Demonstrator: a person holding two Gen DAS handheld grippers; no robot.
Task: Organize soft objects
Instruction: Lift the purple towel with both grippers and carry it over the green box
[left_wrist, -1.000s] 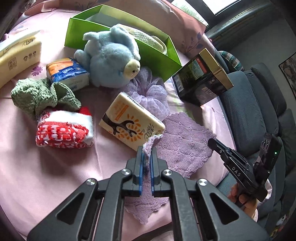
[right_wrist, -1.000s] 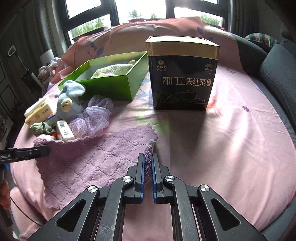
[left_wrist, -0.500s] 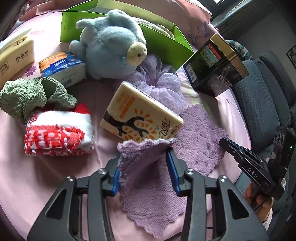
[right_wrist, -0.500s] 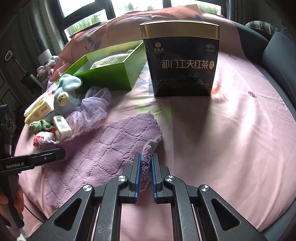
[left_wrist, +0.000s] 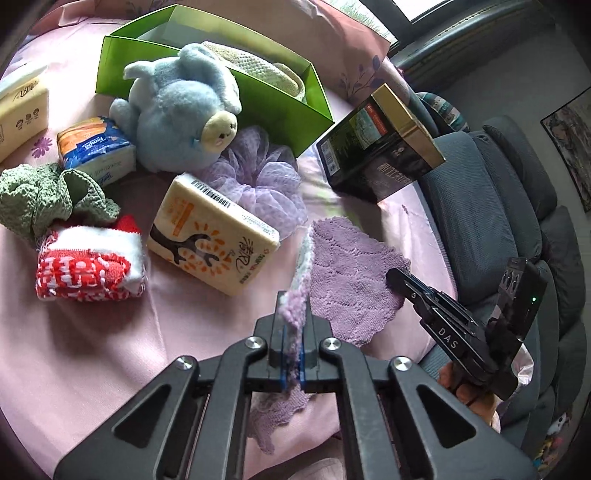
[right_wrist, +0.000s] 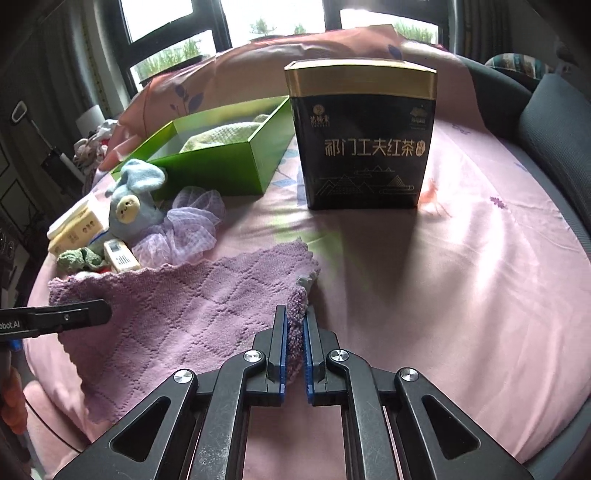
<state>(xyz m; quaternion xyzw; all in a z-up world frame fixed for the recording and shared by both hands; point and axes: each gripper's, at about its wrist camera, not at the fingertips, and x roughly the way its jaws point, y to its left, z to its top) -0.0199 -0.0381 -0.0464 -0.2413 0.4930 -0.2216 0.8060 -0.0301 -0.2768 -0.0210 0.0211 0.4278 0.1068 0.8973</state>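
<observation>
Lilac waffle-knit cloth (right_wrist: 192, 306) stretched between left gripper (left_wrist: 292, 354) and right gripper (right_wrist: 294, 350); both jaws clamped on opposite corners.

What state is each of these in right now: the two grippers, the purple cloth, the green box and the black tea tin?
Left gripper: shut on purple cloth.
Right gripper: shut on purple cloth.
Purple cloth: spread, pinched at two corners.
Green box: open, pale knit inside.
Black tea tin: upright, lid on.

a round surface under a pink sheet (right_wrist: 480, 280). left of the black tea tin (right_wrist: 364, 144) stands a green box (right_wrist: 218, 173); nearer lies a purple cloth (right_wrist: 177, 314).
</observation>
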